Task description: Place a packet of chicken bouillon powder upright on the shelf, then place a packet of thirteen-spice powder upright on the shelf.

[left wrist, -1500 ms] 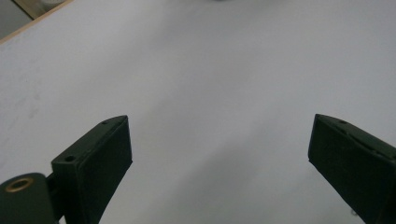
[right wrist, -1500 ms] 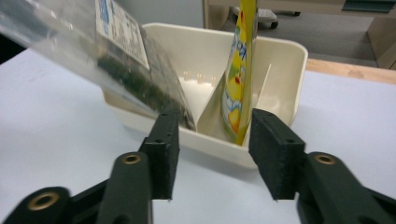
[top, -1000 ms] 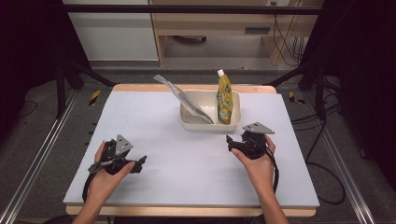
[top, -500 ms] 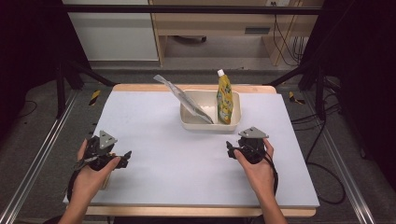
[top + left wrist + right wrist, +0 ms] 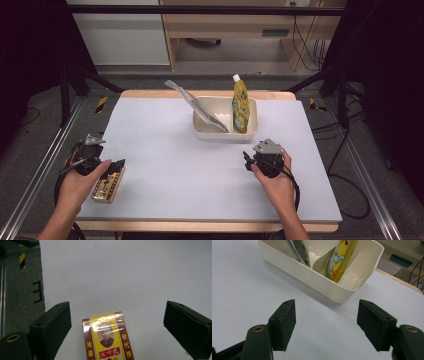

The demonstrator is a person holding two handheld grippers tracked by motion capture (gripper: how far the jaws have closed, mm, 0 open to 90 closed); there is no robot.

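Note:
A red and yellow box (image 5: 108, 185) with a portrait on it lies flat near the table's left front corner. My left gripper (image 5: 102, 166) hovers just over it, open wide. In the left gripper view the box (image 5: 108, 340) lies below and between the two spread jaws of the left gripper (image 5: 117, 307), untouched. My right gripper (image 5: 248, 161) rests at the right front, pointing at the cream tray (image 5: 225, 134). Its jaws have just been closing, with nothing between them in the right gripper view (image 5: 327, 305); they stand open.
The divided tray (image 5: 312, 280) holds an upright yellow spout pouch (image 5: 240, 105) (image 5: 339, 257) and a leaning silver pouch (image 5: 200, 106) (image 5: 298, 250). Grey floor and a metal rail (image 5: 40, 170) run along the table's left edge, close to the left hand.
My left hand has moved left toward the table's edge, and the red and yellow box now shows on the table beside it. The right hand has barely shifted.

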